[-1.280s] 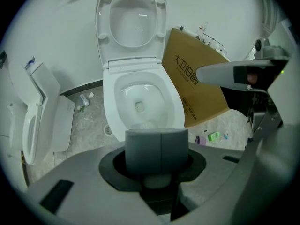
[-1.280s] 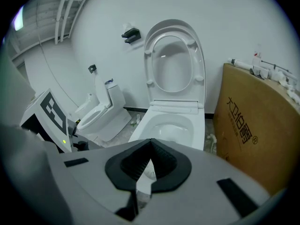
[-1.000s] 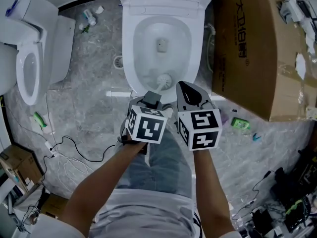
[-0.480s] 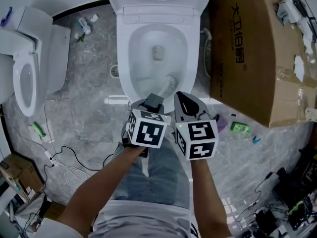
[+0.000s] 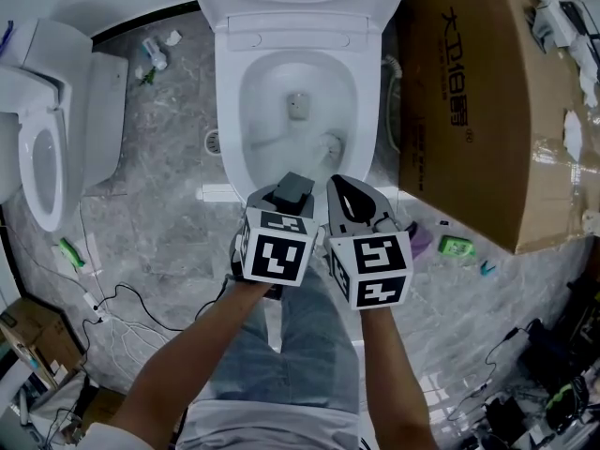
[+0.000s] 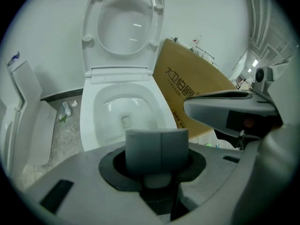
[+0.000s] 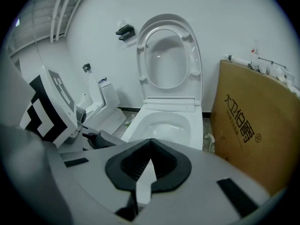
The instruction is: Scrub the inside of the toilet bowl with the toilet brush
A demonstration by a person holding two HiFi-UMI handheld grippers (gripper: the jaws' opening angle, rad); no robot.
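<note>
The white toilet (image 5: 228,111) stands open at the top middle of the head view, its seat and lid raised. The toilet brush head (image 5: 331,144) rests against the inner right wall of the bowl, near the water. My left gripper (image 5: 293,187) hovers over the bowl's front rim, shut on the brush handle, which runs forward into the bowl. In the left gripper view the pads (image 6: 157,149) are pressed together above the bowl (image 6: 89,125). My right gripper (image 5: 349,178) sits beside it on the right, shut and holding nothing. Its tip (image 7: 150,144) points at the toilet (image 7: 140,121).
A large cardboard box (image 5: 487,92) stands close on the toilet's right. A second toilet (image 5: 47,148) is at the left. White cables (image 5: 122,298) trail over the grey floor. A green packet (image 5: 457,246) and small bottles (image 5: 155,54) lie about. A floor drain (image 5: 214,141) is left of the bowl.
The brush head has swept from the bowl's front edge to its right inner wall. Both grippers have stayed together over the front rim.
</note>
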